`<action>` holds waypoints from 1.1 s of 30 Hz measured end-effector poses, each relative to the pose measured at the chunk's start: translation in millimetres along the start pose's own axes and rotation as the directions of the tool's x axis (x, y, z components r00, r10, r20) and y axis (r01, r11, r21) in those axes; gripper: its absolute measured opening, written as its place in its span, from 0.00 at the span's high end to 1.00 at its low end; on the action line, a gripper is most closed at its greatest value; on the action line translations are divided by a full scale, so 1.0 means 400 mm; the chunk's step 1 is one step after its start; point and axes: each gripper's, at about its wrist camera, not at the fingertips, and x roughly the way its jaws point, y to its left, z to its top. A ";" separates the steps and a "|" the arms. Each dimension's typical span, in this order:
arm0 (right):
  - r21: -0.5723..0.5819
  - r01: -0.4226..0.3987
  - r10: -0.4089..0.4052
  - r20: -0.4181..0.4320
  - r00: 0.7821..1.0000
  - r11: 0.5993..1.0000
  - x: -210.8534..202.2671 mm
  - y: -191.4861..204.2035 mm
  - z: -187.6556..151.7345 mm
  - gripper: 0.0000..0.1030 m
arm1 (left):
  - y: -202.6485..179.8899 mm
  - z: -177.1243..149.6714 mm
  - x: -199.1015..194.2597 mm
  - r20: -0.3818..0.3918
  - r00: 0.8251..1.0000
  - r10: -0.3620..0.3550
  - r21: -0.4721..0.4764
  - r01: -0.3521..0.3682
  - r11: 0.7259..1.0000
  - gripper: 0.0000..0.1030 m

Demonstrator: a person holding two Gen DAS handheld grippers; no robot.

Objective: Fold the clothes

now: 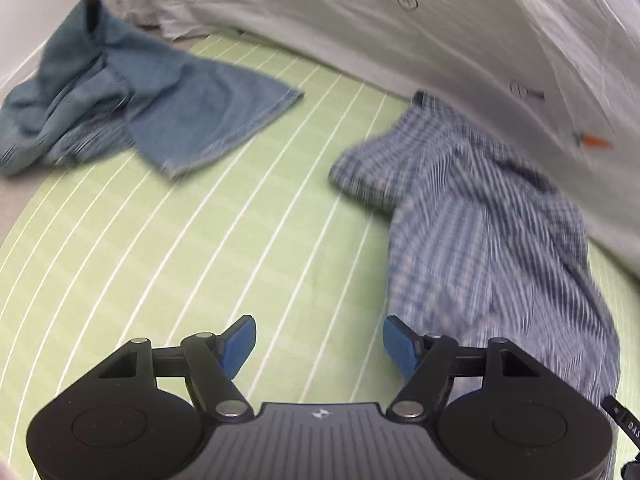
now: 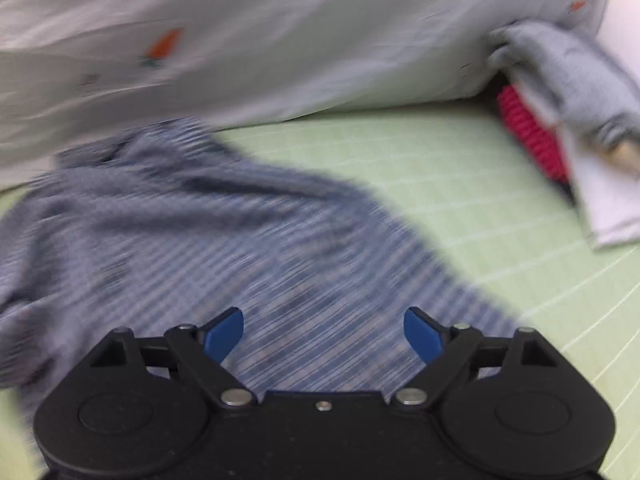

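Left wrist view: left hand-held gripper (image 1: 319,344) spread wide, empty, above green striped surface (image 1: 180,248); plaid shirt (image 1: 480,224) crumpled just right, denim garment (image 1: 132,104) far left.

Right wrist view: right hand-held gripper (image 2: 323,334) released, hovering over blurred plaid shirt (image 2: 224,232).

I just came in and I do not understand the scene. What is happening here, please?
A person holds a two-finger gripper in each hand over a green striped sheet, to fold clothes. Both the left gripper and the right gripper are open and hold nothing. The right one hovers over a crumpled blue checked shirt. A blue denim garment lies unfolded further away. Nothing is folded yet.
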 end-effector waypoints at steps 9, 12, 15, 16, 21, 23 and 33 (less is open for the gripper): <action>-0.194 -0.178 0.160 -0.106 0.981 0.965 -0.042 0.209 -0.142 0.19 | 0.007 -0.184 -0.150 0.025 0.999 -0.034 0.086 0.032 0.996 0.27; -0.173 -0.216 0.200 -0.105 0.974 0.961 -0.058 0.204 -0.159 0.69 | 0.008 -0.231 -0.175 0.017 0.999 -0.035 0.110 0.033 0.993 0.27; -0.152 -0.254 0.243 -0.084 0.966 0.955 -0.090 0.187 -0.179 0.96 | 0.015 -0.261 -0.186 0.010 1.000 -0.029 0.124 0.028 0.992 0.27; -0.163 -0.250 0.243 -0.061 0.968 0.954 -0.111 0.181 -0.188 0.97 | 0.019 -0.269 -0.187 0.006 1.000 -0.029 0.128 0.028 0.991 0.27; -0.124 -0.241 0.242 -0.007 0.970 0.963 -0.209 0.138 -0.244 0.97 | 0.036 -0.302 -0.176 -0.029 0.999 -0.027 0.145 0.031 0.989 0.27; -0.122 -0.232 0.228 -0.049 0.972 0.965 -0.221 0.124 -0.281 0.97 | 0.037 -0.318 -0.162 -0.058 0.998 -0.028 0.155 0.037 0.987 0.27; -0.196 -0.235 0.216 -0.114 0.970 0.952 -0.284 0.020 -0.361 0.66 | -0.078 -0.367 -0.113 -0.098 0.993 -0.062 0.197 0.080 0.977 0.27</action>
